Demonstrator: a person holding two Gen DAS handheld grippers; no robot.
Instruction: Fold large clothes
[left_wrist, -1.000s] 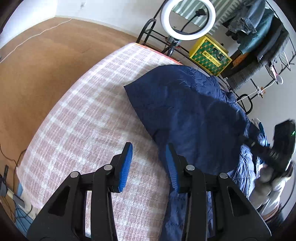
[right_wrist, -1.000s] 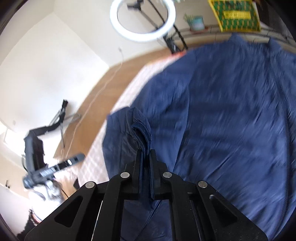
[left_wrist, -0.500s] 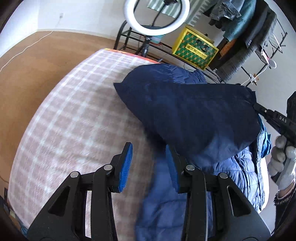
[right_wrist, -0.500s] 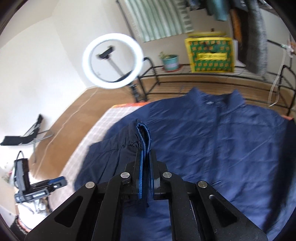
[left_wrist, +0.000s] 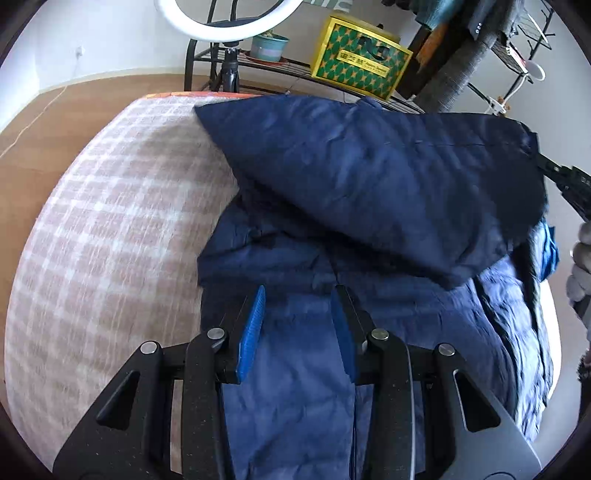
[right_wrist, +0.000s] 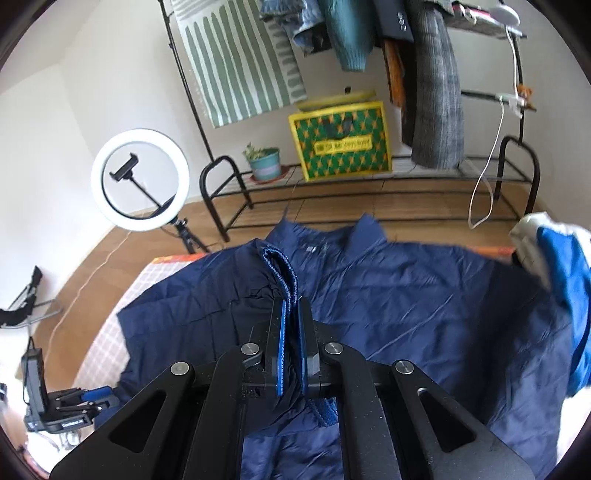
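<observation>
Jacket: navy jacket (right_wrist: 424, 314) spread on checked bed (left_wrist: 110, 229), one side lifted.
Right claw (right_wrist: 290, 306): clamped on jacket cuff (right_wrist: 280, 269).
Left claw (left_wrist: 297, 295): apart, empty, above jacket.

Black triangulated left gripper (left_wrist: 297, 325) and right gripper (right_wrist: 291, 332) frames, silver screws, blue ribbed pads (left_wrist: 252, 328)
</observation>
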